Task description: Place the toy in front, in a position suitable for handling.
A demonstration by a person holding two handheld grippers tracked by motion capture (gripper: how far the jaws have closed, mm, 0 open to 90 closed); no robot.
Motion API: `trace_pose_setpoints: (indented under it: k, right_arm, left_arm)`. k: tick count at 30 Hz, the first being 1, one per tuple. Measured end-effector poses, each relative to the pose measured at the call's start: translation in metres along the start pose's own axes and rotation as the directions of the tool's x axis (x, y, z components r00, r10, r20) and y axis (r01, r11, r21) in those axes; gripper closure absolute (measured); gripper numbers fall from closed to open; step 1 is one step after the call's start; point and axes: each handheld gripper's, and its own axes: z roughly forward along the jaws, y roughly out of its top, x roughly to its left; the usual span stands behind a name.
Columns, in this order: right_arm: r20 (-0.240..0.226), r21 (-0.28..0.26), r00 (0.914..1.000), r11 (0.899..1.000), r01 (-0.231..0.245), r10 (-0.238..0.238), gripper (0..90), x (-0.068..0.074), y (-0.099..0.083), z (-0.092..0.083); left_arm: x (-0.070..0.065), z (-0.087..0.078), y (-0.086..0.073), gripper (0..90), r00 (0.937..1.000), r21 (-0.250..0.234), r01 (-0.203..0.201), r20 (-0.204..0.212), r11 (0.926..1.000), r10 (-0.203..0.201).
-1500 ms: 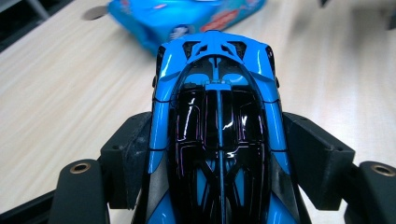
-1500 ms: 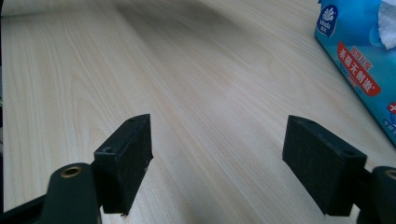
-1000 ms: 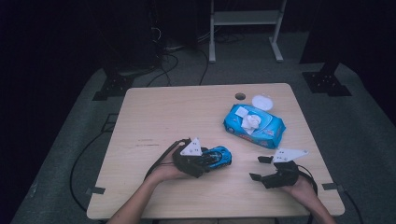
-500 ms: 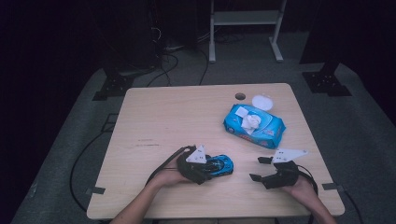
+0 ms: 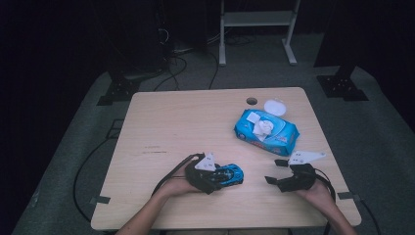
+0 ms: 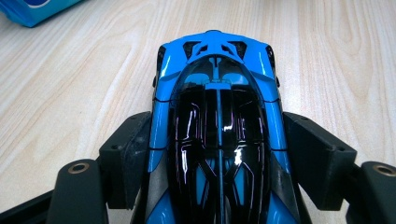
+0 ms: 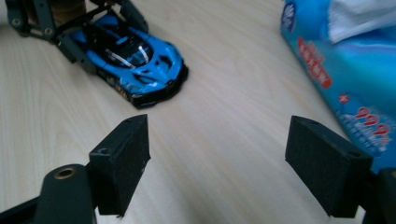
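A blue and black toy car (image 5: 230, 175) sits on the wooden table (image 5: 186, 127) near its front edge. My left gripper (image 5: 222, 177) comes at the car from the left, with a pad against each side of it. In the left gripper view the car (image 6: 218, 140) lies lengthwise between the pads (image 6: 128, 154). These jaws have just eased open a little, and the car is still between them. My right gripper (image 5: 275, 171) rests on the table to the car's right, open, with nothing between its pads (image 7: 123, 161). It looks toward the car (image 7: 135, 60) and the left gripper (image 7: 105, 35).
A blue pack of wet wipes (image 5: 266, 129) with a tissue sticking out lies behind the right gripper; it shows close at the right (image 7: 345, 70). A white round lid (image 5: 275, 106) and a cable hole (image 5: 251, 101) are at the table's far side.
The left gripper and the car have shifted a little toward the table's near edge and to the right. The right gripper has stayed still.
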Motion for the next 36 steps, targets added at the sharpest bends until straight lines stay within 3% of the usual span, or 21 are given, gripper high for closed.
trace_pose_setpoints:
  k: [7, 15, 20, 22, 28, 36]
  right_arm:
    - [0.017, -0.019, 0.9996, 1.000, -0.020, 0.021, 21.5, -0.016, 0.014, -0.004]
    - [0.056, -0.065, 0.9982, 0.998, 0.023, -0.020, 20.5, -0.037, 0.046, -0.012]
    - [0.069, -0.078, 0.9971, 0.996, 0.037, -0.032, 20.4, -0.046, 0.064, -0.014]
    - [0.090, -0.072, 0.9950, 0.996, 0.050, -0.043, 20.3, -0.052, 0.077, -0.011]
    - [0.120, -0.062, 0.9907, 0.995, 0.073, -0.065, 19.6, -0.062, 0.099, 0.000]
    - [0.145, -0.008, 0.9869, 0.997, 0.072, -0.070, 22.7, -0.070, 0.106, 0.023]
  left_arm:
    - [0.000, -0.004, 0.003, 15.5, 0.9998, 0.007, 0.013, -0.018, 0.9999, -0.012]
    - [0.006, -0.024, 0.005, 11.8, 0.9970, -0.074, 0.033, -0.067, 0.9967, -0.038]
    - [0.007, -0.034, 0.001, 11.7, 0.9946, -0.083, 0.039, -0.093, 0.9958, -0.046]
    - [0.005, -0.043, -0.001, 10.2, 0.9922, -0.088, 0.017, -0.122, 0.9960, -0.027]
    - [0.007, -0.051, -0.013, 10.1, 0.9875, -0.126, 0.046, -0.144, 0.9910, -0.064]
    - [0.007, -0.053, -0.021, 10.1, 0.9836, -0.152, 0.059, -0.160, 0.9866, -0.084]
